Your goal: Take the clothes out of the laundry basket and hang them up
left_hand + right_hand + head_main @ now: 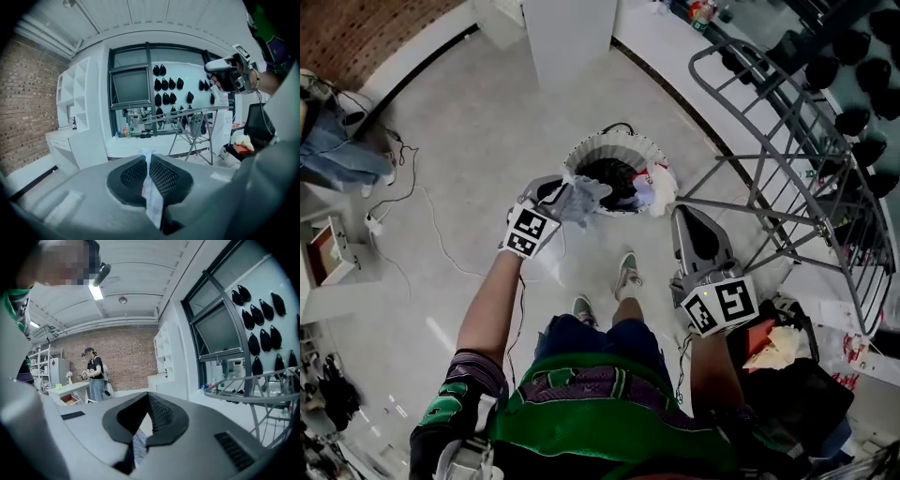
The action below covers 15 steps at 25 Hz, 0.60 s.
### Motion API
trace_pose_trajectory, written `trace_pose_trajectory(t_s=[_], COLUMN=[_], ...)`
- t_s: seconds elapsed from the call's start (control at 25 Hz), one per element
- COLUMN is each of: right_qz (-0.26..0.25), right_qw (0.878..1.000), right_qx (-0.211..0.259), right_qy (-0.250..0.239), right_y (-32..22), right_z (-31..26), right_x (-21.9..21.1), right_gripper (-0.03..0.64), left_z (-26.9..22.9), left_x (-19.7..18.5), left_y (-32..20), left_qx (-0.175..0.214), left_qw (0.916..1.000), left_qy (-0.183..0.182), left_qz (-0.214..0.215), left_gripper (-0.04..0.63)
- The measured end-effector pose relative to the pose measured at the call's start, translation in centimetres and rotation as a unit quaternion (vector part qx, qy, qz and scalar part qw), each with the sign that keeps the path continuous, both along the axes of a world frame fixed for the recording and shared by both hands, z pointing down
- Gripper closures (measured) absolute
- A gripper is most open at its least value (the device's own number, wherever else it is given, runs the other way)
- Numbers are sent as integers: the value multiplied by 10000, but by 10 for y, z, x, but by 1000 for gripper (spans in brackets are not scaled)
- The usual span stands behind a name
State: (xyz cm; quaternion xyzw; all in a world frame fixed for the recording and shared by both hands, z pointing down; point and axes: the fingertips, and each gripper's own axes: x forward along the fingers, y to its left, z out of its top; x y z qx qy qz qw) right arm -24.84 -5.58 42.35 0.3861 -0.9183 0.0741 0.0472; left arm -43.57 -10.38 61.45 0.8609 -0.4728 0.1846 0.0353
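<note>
Clamping the left gripper (pixel 148 158) jaws tight on a pale garment (pixel 153 197), and pinching a grey cloth strip (pixel 138 448) in the closed right gripper (pixel 149 401) jaws. Holding both by the near rim of the laundry basket (pixel 581 150), dark clothes (pixel 605 178) lying inside, drying rack (pixel 769 202) standing just beside.

A dark-topped person (pixel 95 372) is standing by the far red brick wall (pixel 129 357). Black oval pads (pixel 278 304) are hanging in rows at right.
</note>
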Motion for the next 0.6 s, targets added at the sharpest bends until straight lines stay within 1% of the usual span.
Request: trace_pose_trajectory(t_s=[0.16, 0.32, 0.44, 0.6], right_qz=[257, 554, 673, 762], right_qw=[9996, 9983, 9972, 9957], right_qx=[77, 185, 326, 520], right_qy=[44, 53, 38, -20], right_y=[22, 37, 46, 55], right_z=[-25, -48, -68, -91], right_x=[25, 55, 79, 116], right_gripper=[617, 617, 617, 617], left_z=[-45, -93, -134, -193], left_x=[22, 46, 67, 99], left_y=[16, 33, 44, 53], left_qx=[220, 443, 679, 1034], left_qw=[9994, 9981, 9965, 9930], left_qy=[-52, -82, 6, 293], left_qz=[277, 432, 484, 489], left_gripper=[572, 572, 572, 572])
